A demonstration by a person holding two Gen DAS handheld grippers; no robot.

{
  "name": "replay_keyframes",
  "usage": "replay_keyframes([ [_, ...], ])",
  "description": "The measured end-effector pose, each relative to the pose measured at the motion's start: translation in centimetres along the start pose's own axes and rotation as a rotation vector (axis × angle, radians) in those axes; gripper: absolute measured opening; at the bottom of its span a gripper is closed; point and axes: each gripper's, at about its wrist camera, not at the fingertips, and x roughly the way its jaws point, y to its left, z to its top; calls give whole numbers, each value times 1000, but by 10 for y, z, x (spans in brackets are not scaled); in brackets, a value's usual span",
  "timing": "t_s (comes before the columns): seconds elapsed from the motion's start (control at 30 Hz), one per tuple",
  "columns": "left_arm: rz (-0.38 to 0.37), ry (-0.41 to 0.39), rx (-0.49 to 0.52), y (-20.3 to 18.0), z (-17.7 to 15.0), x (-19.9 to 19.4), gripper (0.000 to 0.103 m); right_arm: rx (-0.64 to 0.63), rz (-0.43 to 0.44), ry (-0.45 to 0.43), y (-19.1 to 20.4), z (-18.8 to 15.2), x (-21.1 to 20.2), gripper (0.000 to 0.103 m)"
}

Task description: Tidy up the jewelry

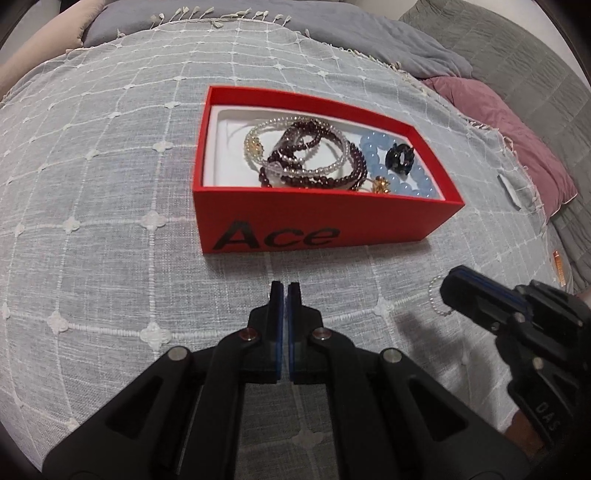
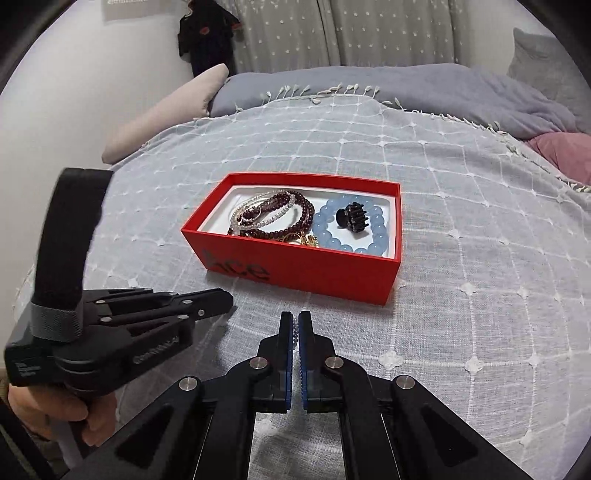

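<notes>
A red "Ace" box (image 1: 325,218) (image 2: 306,269) lies open on the bed. It holds a dark red bead strand (image 1: 354,164) (image 2: 299,201), a clear pearl bracelet (image 1: 258,130), a pale blue bead bracelet (image 1: 369,147) (image 2: 332,242), a black hair claw (image 1: 399,158) (image 2: 352,218) and a gold charm (image 1: 380,183). My right gripper (image 2: 294,319) (image 1: 448,286) is shut on a thin white pearl strand (image 2: 294,330) (image 1: 433,297), held just above the cover in front of the box. My left gripper (image 1: 284,290) (image 2: 227,301) hovers shut beside it, holding nothing.
A white-checked cover (image 1: 110,221) spreads over the bed. Grey bedding (image 2: 406,88), a beige pillow (image 2: 166,114) and a pink pillow (image 1: 517,140) lie around its far edges. A dark garment (image 2: 207,33) hangs on the wall. A hand (image 2: 55,413) grips the left tool.
</notes>
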Motion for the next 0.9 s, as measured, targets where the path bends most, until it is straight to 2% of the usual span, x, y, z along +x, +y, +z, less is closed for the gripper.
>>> replay_keyframes([
  [0.1,40,-14,-2,0,1,-3,1,-3,8,-4,1,1,-3,3],
  [0.2,15,-30,-20,3,4,-13,2,-2,11,-7,1,2,-4,3],
  [0.27,6,-41,-24,5,5,-18,4,-3,11,-9,1,2,-5,3],
  [0.37,27,-51,-21,6,7,-20,15,-2,13,-12,0,2,-7,3],
  [0.47,45,-34,-30,11,8,-16,16,-1,13,-11,0,2,-6,3],
  [0.6,126,-47,14,13,8,-14,21,-6,13,-10,1,2,-6,3],
  [0.7,128,-23,27,14,9,-6,22,-8,14,-10,2,2,-7,3],
  [0.9,200,-27,114,7,4,0,20,-7,14,-10,2,2,-6,3],
])
